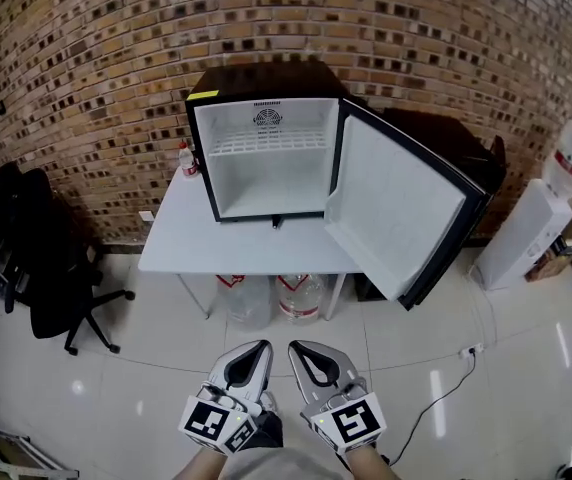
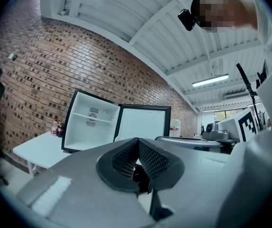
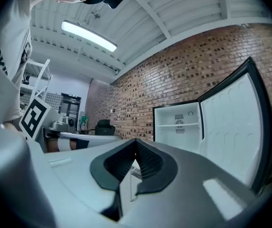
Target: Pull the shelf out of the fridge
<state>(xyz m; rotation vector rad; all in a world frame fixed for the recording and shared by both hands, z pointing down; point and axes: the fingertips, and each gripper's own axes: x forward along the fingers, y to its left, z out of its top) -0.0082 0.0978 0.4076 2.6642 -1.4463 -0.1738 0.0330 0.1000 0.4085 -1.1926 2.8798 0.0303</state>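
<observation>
A small black fridge [image 1: 266, 143] stands on a white table [image 1: 181, 243] against the brick wall, its door [image 1: 396, 208] swung open to the right. A white wire shelf [image 1: 266, 140] sits inside, across the upper part of the white interior. Both grippers are far from it, held low near my body. My left gripper [image 1: 263, 346] and right gripper [image 1: 294, 348] are side by side, both shut with nothing between the jaws. The fridge [image 2: 89, 122] shows small in the left gripper view, and the fridge [image 3: 179, 127] with its open door [image 3: 233, 132] in the right gripper view.
A black office chair [image 1: 51, 268] with a bag stands at the left. Large water jugs [image 1: 276, 298] sit under the table. A red-capped bottle [image 1: 187, 158] stands beside the fridge. A white water dispenser [image 1: 536, 218] is at the right, and a cable with a power strip [image 1: 466, 353] lies on the tiled floor.
</observation>
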